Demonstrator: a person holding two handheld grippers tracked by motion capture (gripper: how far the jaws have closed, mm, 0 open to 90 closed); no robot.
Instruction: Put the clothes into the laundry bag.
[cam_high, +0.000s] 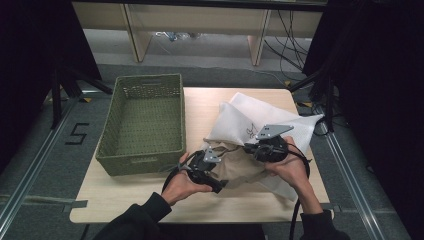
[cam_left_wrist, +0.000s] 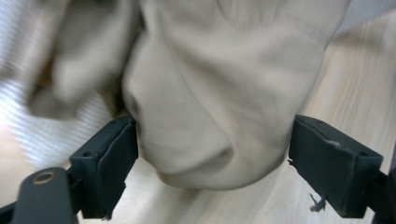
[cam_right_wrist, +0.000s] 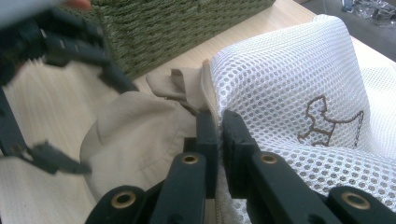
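While lying near the table's (cam_high: 150, 200) front edge, the beige cloth (cam_high: 239, 165) is poking out of the white mesh bag (cam_high: 250, 117). Right gripper (cam_right_wrist: 218, 123) is pinching the bag's rim, jaws pressed together. Left gripper (cam_left_wrist: 212, 149) is standing spread around the cloth, not pressing it. Green basket (cam_high: 142, 117) is sitting at the left edge.

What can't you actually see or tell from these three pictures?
- How much beige cloth is inside the white mesh bag: the bag covers it.
- The left gripper, right gripper view: blurred.
- The bag's edge under the right gripper: hidden by its shut jaws.
- The green basket's near inside wall, high view: hidden.
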